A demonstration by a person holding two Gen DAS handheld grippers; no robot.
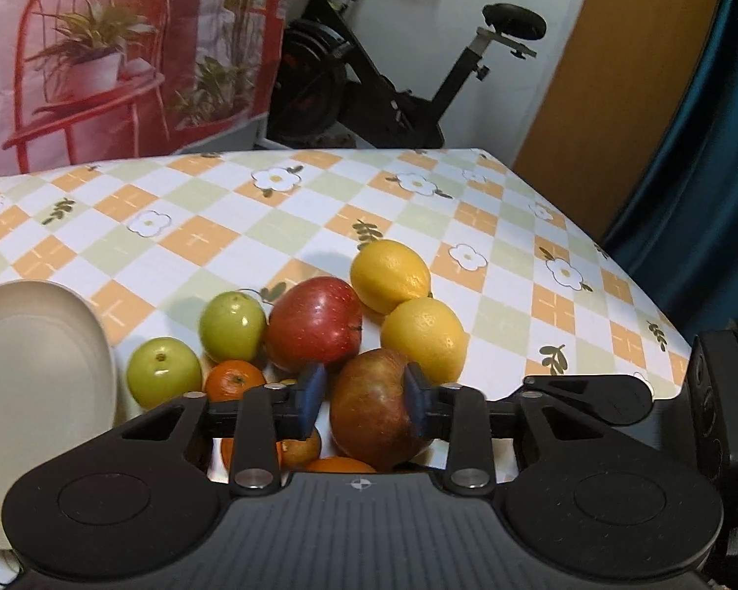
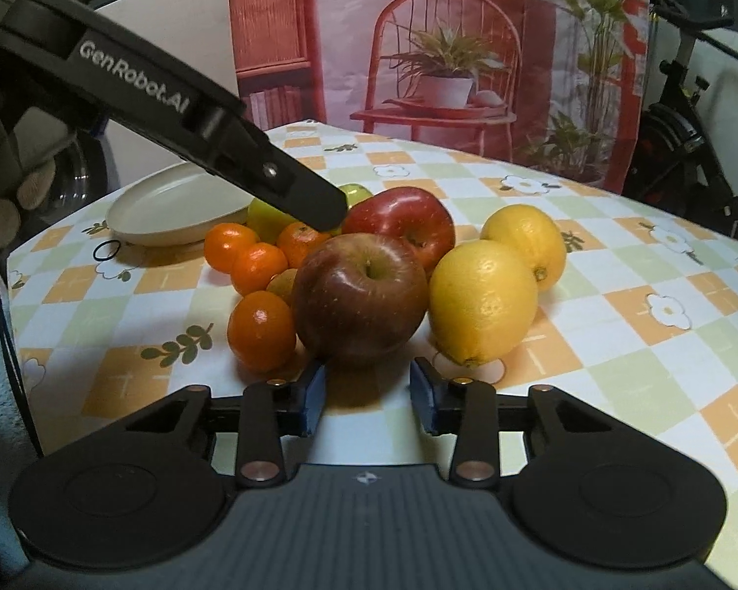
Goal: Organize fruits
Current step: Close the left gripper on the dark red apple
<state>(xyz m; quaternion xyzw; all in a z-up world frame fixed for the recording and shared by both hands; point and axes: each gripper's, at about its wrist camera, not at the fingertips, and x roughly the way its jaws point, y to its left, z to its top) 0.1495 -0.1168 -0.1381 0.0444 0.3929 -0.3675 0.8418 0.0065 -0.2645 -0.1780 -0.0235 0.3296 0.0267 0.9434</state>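
My left gripper (image 1: 365, 398) has its blue pads drawn in close and grips nothing. The dull red apple (image 1: 369, 423) shows beyond them, and the right pad overlaps its edge. From the other side, this gripper's tip hangs over a tangerine (image 2: 301, 241) behind that apple. My right gripper (image 2: 367, 400) stands a little apart, empty, just short of the same apple. Around it lie a red apple (image 1: 315, 324), two lemons (image 1: 423, 337) and green apples (image 1: 162, 371), beside a beige plate (image 1: 34, 354) on the checked table (image 1: 320, 206).
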